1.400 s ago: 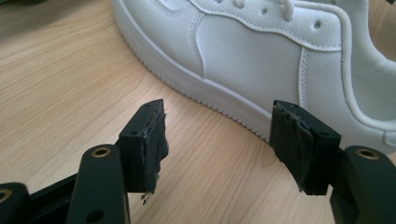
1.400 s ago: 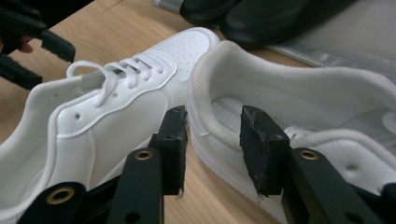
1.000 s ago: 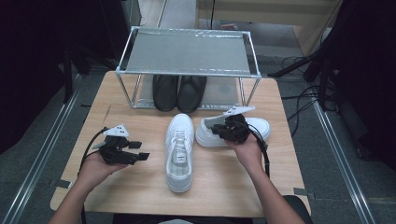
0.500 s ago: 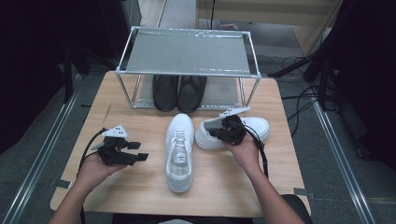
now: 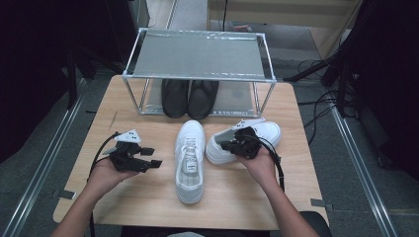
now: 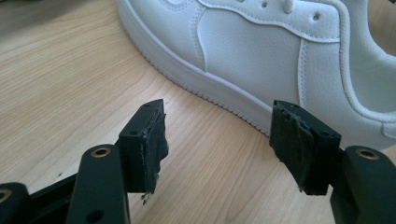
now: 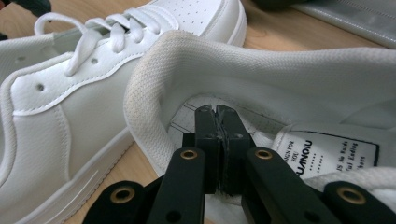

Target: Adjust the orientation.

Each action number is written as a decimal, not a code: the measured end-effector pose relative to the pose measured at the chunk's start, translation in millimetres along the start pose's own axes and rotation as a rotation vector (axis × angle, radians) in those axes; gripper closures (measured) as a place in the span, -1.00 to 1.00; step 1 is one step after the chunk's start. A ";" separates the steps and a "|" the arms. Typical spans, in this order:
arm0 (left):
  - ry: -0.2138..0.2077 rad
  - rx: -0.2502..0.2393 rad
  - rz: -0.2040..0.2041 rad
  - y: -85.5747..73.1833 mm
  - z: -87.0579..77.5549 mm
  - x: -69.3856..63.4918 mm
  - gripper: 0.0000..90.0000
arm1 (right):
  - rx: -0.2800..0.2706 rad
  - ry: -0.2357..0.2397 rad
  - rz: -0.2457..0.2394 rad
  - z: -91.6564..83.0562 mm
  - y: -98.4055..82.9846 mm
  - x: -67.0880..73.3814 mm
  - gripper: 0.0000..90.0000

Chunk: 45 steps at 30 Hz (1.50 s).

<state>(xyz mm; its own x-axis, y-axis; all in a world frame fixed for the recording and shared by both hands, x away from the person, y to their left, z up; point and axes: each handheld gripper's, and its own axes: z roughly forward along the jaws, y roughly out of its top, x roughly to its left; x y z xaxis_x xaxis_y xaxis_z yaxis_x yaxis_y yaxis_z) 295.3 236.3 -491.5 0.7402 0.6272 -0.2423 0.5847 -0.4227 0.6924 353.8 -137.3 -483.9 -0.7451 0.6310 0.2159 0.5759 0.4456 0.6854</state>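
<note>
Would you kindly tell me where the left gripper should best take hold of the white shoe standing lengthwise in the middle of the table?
Probably the padded heel collar of the middle shoe, from above. It stands upright on its sole with the opening facing up, so the rim offers a thin edge. The open left gripper currently faces the shoe's broad side, which looks too wide and smooth.

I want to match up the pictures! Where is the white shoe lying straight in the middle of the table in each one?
High view: the middle white shoe lies mid-table, toe toward the metal rack.
Left gripper view: its side runs across the top and right, beyond the open jaws.
Right gripper view: it sits at left, laces showing, beside the other white shoe.
Shared landmark: the wooden table under it.
</note>
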 end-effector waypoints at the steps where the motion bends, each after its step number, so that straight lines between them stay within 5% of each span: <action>1: -0.006 -0.001 0.001 1.5 1.3 0.0 -0.18 | 0.000 -0.001 -0.002 -0.8 -1.1 0.9 0.98; 17: -0.057 0.016 0.057 28.9 24.0 1.4 -0.18 | 0.032 0.050 0.012 -14.8 -25.9 17.7 0.98; 36: -0.071 0.012 0.067 50.4 40.2 6.8 -0.18 | 0.083 0.008 0.067 -62.0 -65.7 12.6 1.00; 45: -0.065 0.017 0.070 50.2 40.0 6.8 -0.18 | 0.014 -0.015 0.054 -81.1 -56.0 11.2 1.00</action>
<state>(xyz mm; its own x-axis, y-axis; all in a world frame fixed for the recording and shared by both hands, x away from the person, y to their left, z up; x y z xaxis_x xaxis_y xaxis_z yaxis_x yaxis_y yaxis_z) 343.0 193.2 -485.6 0.7989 0.5524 -0.2379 0.5364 -0.4753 0.6974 286.0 -206.7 -463.5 -0.7079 0.6638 0.2411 0.6197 0.4200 0.6631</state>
